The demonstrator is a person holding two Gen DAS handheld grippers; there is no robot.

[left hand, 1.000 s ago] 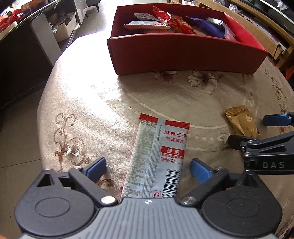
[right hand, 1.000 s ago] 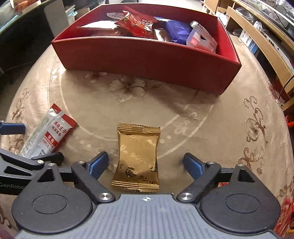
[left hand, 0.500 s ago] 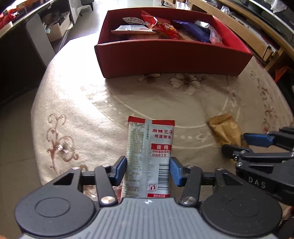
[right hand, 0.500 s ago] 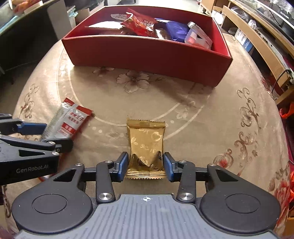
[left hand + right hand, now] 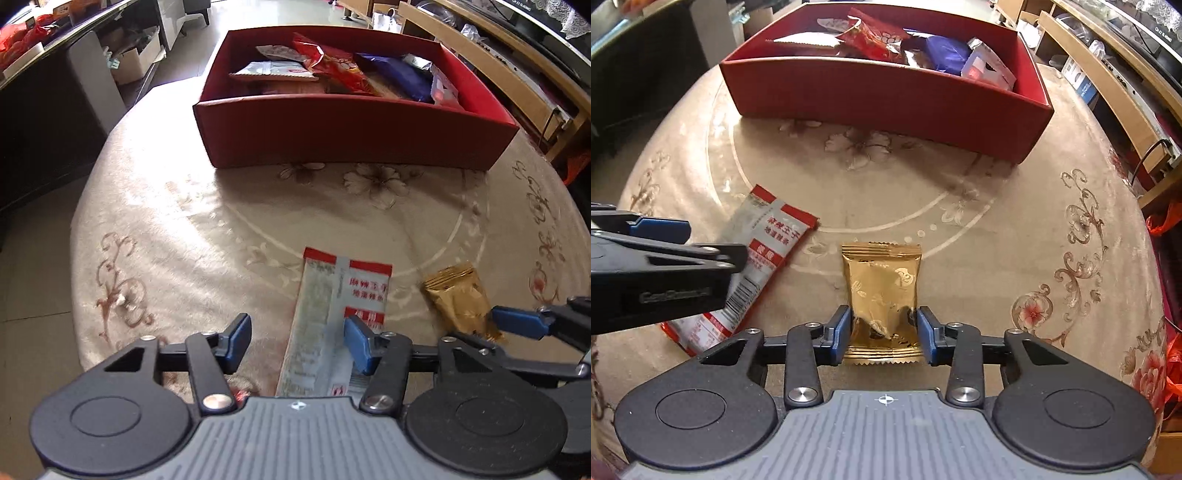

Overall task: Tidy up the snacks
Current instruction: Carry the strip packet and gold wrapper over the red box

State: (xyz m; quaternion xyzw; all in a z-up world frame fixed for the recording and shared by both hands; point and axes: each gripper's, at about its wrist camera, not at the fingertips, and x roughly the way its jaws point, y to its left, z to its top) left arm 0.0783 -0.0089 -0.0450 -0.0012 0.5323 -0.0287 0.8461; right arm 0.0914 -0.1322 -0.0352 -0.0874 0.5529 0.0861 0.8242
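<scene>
While several snacks already sit in the red box (image 5: 886, 92) ahead, my right tool (image 5: 882, 332) pinches the gold packet (image 5: 882, 280); my left tool (image 5: 297, 343), jaws just reopening, stands loose around the silver-red sachet (image 5: 332, 314)

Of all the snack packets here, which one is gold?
The gold packet gripped by the right gripper. The other loose one is a silver and red packet; the rest lie in the red box.
</scene>
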